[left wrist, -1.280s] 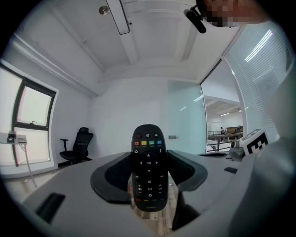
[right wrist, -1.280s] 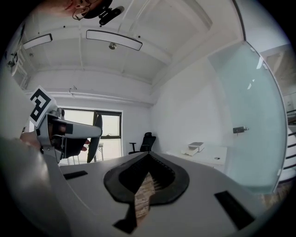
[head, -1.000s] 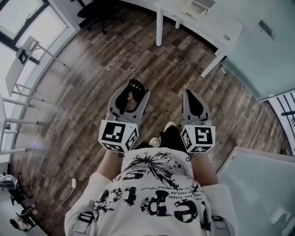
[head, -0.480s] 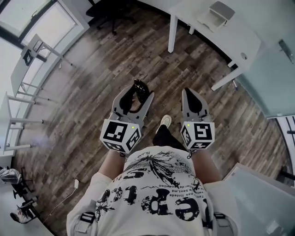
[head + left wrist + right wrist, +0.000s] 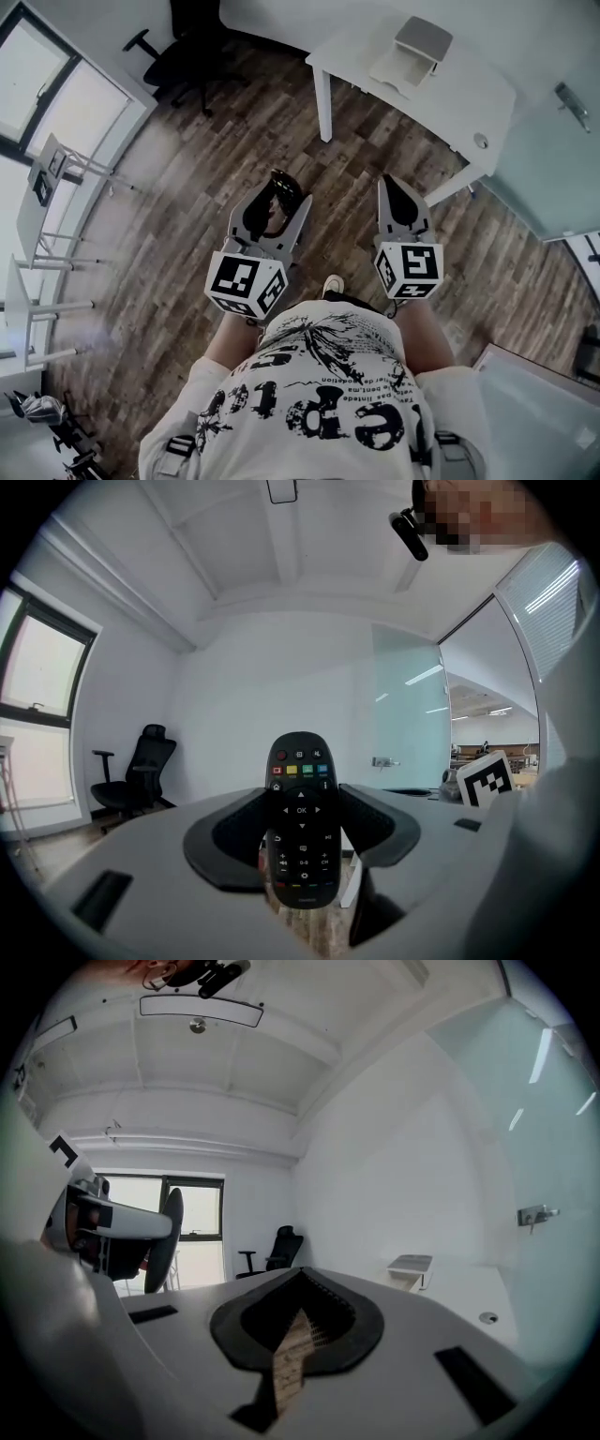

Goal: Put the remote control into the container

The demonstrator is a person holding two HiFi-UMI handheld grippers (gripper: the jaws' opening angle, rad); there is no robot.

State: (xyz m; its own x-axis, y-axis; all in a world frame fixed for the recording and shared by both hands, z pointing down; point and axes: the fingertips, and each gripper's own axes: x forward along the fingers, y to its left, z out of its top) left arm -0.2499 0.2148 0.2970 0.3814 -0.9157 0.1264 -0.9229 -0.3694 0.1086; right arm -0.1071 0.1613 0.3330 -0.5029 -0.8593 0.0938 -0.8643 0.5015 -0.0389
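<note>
Where the person stands: on the wood floor (image 5: 187, 197), well apart from the table (image 5: 450, 94); a white printed shirt fills the bottom of the head view.
Left tool (image 5: 275, 199): held out in front of the body, marker cube toward the chest; jaws clamped on the remote, one dark pad on each long side.
Remote (image 5: 301, 817): black, upright between the left tool's jaws, button face toward that tool's camera. A row of coloured keys sits near the top, and an OK ring below it. The upper end stands clear above the jaw tips; the lower end hangs below the pads.
Right tool (image 5: 394, 187): level with the left and just beside it, not touching. Jaws closed tip to tip with nothing between them; only a sliver of floor shows through the slot behind the tips.
Container (image 5: 414, 45): pale, box-shaped, on the table near its far edge. In the right gripper view it lies ahead and to the right of the jaws.
Table: white, on white legs, top otherwise mostly bare; a small round fitting shows near one corner.
Chair (image 5: 183, 42): black office chair, on the floor left of the table, near the window wall.
</note>
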